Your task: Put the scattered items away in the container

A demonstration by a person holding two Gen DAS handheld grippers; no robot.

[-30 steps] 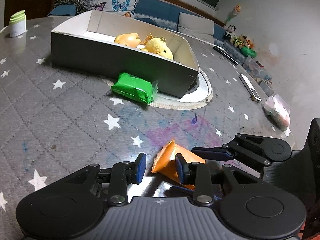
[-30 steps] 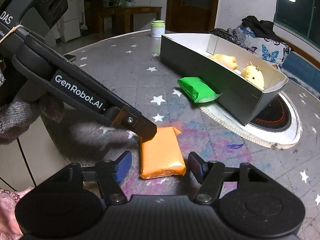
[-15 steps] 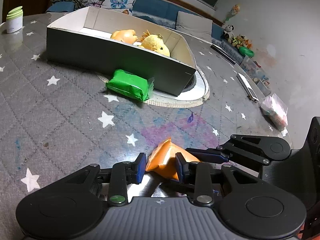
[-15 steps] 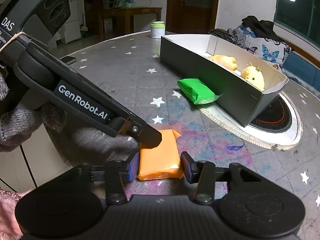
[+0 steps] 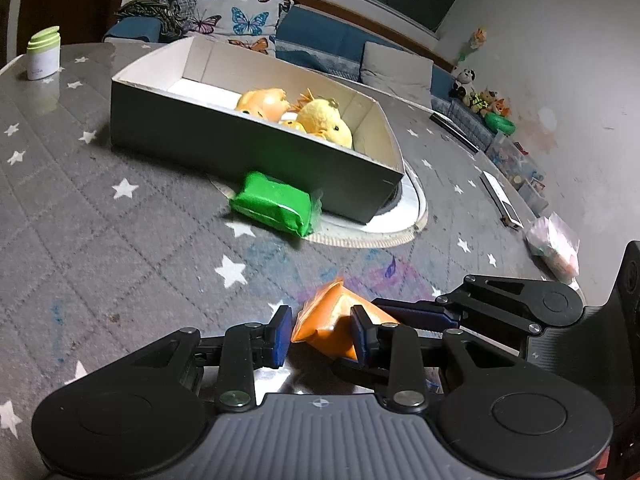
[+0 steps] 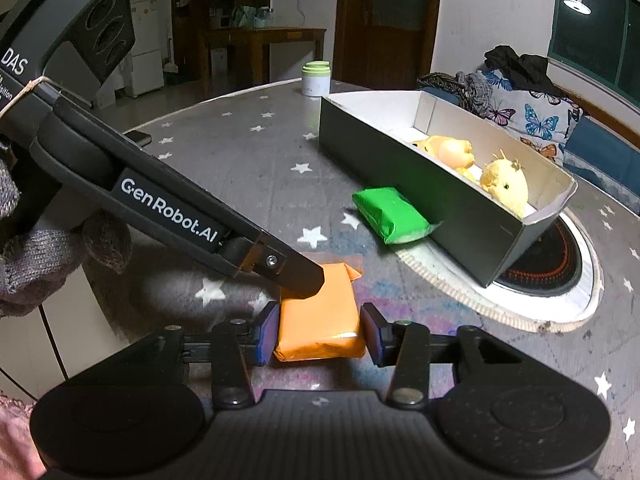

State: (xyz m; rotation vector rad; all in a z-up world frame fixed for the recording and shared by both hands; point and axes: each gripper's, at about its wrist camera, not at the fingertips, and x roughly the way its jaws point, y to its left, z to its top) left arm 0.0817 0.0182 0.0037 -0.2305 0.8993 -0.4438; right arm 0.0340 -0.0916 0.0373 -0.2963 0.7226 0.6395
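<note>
An orange packet (image 6: 320,320) lies on the starry grey tablecloth, and my right gripper (image 6: 320,322) is shut on its two long sides. My left gripper (image 5: 320,324) comes in from the left, its jaws open around one end of the orange packet (image 5: 324,320), with a sliver of gap at the left pad. A green packet (image 5: 272,204) (image 6: 390,214) rests against the outer wall of the dark cardboard box (image 5: 240,148) (image 6: 400,172). Two yellow-orange plush toys (image 5: 328,120) (image 6: 504,184) lie inside the box.
The box sits half on a round white-rimmed plate (image 5: 400,216). A white jar with a green lid (image 5: 43,54) stands at the far table edge. A clear bag (image 5: 556,244) and a flat white device (image 5: 500,196) lie on the right. A gloved hand (image 6: 48,256) holds the left gripper.
My right gripper's jaws closed from wide apart onto the sides of the orange packet. The packet's end now sits closer to the left gripper's pads. Both hands stayed nearly still.
</note>
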